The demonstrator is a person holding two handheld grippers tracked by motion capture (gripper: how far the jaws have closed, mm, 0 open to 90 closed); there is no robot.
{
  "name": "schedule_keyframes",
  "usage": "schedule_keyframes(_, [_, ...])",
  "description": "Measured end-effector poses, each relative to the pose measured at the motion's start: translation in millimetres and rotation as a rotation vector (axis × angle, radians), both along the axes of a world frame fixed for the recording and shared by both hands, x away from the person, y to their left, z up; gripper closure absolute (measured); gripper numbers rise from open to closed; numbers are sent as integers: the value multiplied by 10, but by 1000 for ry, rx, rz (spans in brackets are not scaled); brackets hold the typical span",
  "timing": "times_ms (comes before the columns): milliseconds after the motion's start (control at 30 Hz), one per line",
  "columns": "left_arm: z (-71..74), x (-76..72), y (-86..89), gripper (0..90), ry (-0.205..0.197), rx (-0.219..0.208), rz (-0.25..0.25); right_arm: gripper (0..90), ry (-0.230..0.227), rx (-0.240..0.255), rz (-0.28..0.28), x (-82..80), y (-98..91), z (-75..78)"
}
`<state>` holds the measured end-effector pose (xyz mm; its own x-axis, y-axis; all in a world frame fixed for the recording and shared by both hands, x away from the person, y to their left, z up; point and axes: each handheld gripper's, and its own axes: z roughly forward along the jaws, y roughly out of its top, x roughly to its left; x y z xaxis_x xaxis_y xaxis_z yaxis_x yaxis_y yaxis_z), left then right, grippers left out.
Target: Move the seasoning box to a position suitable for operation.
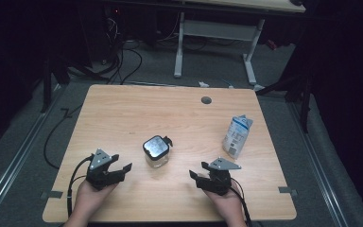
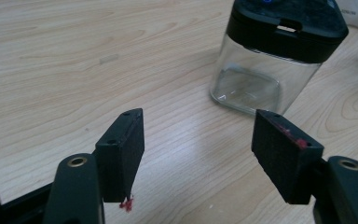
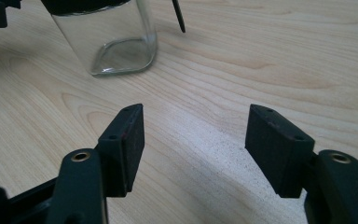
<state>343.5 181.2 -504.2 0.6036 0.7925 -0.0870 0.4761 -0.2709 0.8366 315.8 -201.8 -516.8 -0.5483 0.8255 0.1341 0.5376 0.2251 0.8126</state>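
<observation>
Black spread tool (image 2: 198,149) pads face a square glass jar (image 2: 265,60) on woodgrain table (image 2: 74,60).

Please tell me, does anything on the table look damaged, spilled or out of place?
Nothing is spilled or tipped. The glass jar stands upright, lid on, and looks empty; the white pouch stands apart to its right. The only odd thing: red flecks on the pads of the left gripper, like worn or crumbled material.
</observation>
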Motion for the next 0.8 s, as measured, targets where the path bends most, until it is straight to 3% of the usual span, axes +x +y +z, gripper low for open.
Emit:
schedule_keyframes(133, [1, 14, -40, 351, -3, 9, -9, 342, -9, -15, -2, -2, 6, 1])
schedule_keyframes(200, [1, 39, -45, 354, 7, 5, -9, 327, 6, 1, -3, 6, 2, -1])
schedule_keyframes(267, [-1, 66, -47, 373, 12, 14, -6, 324, 3, 2, -4, 9, 1, -2])
schedule_keyframes(333, [-14, 100, -66, 424, -8, 36, 8, 316, -2, -3, -8, 16, 8, -2])
schedule_keyframes(600, [7, 272, -144, 506, -7, 51, -2, 303, -14, 0, 6, 12, 18, 6])
schedule_keyframes(800, [42, 420, -207, 605, 6, 21, -4, 309, -17, -4, 5, 7, 9, 12])
